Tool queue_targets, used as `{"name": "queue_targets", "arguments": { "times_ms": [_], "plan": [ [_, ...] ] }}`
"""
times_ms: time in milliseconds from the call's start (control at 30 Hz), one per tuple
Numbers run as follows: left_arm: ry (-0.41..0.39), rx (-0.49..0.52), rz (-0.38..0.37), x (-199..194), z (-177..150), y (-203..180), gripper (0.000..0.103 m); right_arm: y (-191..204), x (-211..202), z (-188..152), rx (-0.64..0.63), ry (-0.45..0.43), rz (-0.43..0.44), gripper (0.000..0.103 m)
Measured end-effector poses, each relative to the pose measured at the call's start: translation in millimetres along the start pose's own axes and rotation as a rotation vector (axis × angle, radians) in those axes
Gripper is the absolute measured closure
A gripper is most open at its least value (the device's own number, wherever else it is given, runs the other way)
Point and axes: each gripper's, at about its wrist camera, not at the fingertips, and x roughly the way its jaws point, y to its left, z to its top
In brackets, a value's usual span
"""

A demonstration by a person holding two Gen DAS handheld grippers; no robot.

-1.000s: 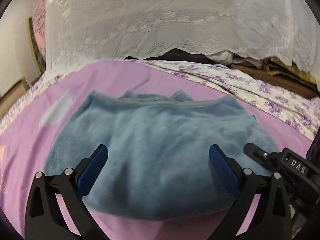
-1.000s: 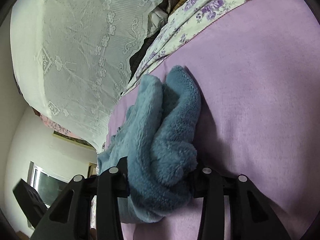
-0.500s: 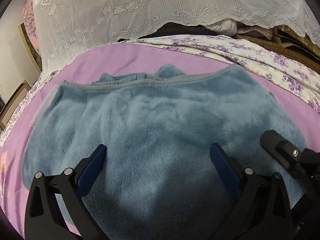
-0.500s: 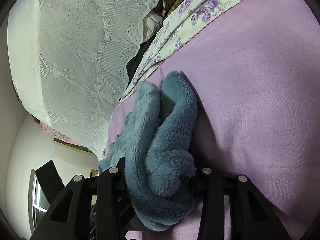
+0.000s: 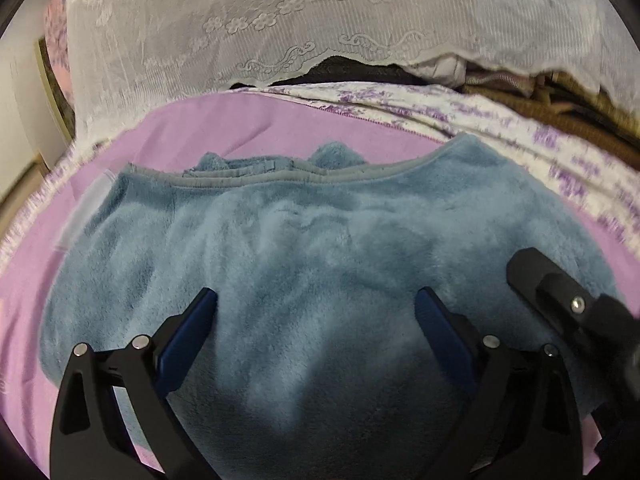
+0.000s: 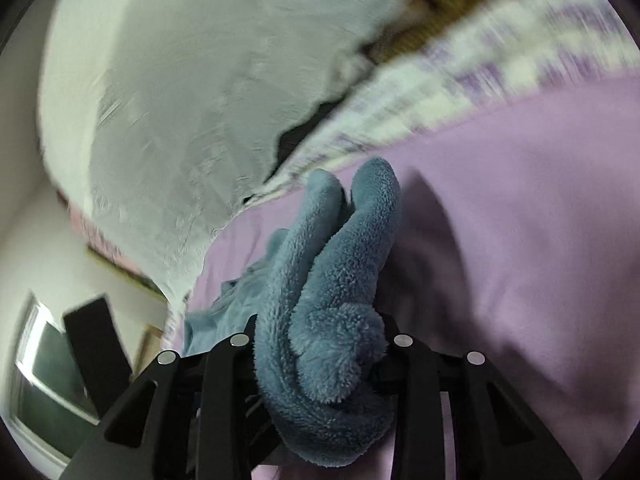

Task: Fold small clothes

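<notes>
Blue fleece garment (image 5: 312,264) lay spread on the purple sheet (image 5: 224,132), waistband edge on the far side, most of it flat. A grey band ran along that far edge with two small fleece bumps poking up behind it.

Left gripper (image 5: 316,312) hovered over the near part of the garment, jaws wide apart, blue pads (image 5: 188,332) clear of the fabric, nothing between them but the fleece below. Cannot tell if the fingertips touched the pile.

Right gripper (image 6: 320,344) had a bunched corner of the same garment between its fingers, fleece bulging out above and below the jaws in thick rolls. Jaws were closing on that bunch, pads hidden by the fabric. In the left wrist view the right gripper's black body (image 5: 560,296) sat at the garment's right edge, over the fleece. Gathered corner stood up off the sheet in two folded lobes, casting a shadow on the purple to its right.

Behind the sheet: floral purple-and-white bedding (image 5: 500,120), then a white lace cover (image 5: 320,20) draped over piled stuff. Right wrist view was motion-blurred in the background, window (image 6: 44,380) at lower left, dark finger of the other gripper in front of it
</notes>
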Motion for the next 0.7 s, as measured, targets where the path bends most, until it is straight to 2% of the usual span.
{"name": "queue_targets", "arguments": {
  "times_ms": [67,133,267,467,700],
  "plan": [
    [0.009,-0.036,-0.052,-4.1,3.9,13.9,0.007,15.5,-5.8,-1.3,-0.059,-0.020,-0.001,0.070],
    [0.003,-0.044,-0.063,-8.7,5.7,19.0,0.008,25.9,-9.6,-2.2,-0.092,-0.030,-0.005,0.070],
    [-0.041,-0.034,-0.060,-24.3,9.4,27.0,0.011,49.2,-16.6,-4.0,-0.149,-0.049,-0.016,0.070],
    [-0.074,-0.058,-0.066,-41.8,18.7,60.5,0.012,87.3,-20.3,-11.6,-0.173,-0.059,0.021,0.070],
    [-0.121,-0.095,-0.011,-60.6,23.8,111.2,0.016,139.6,-7.6,-31.6,-0.222,-0.052,0.062,0.070]
  ]
}}
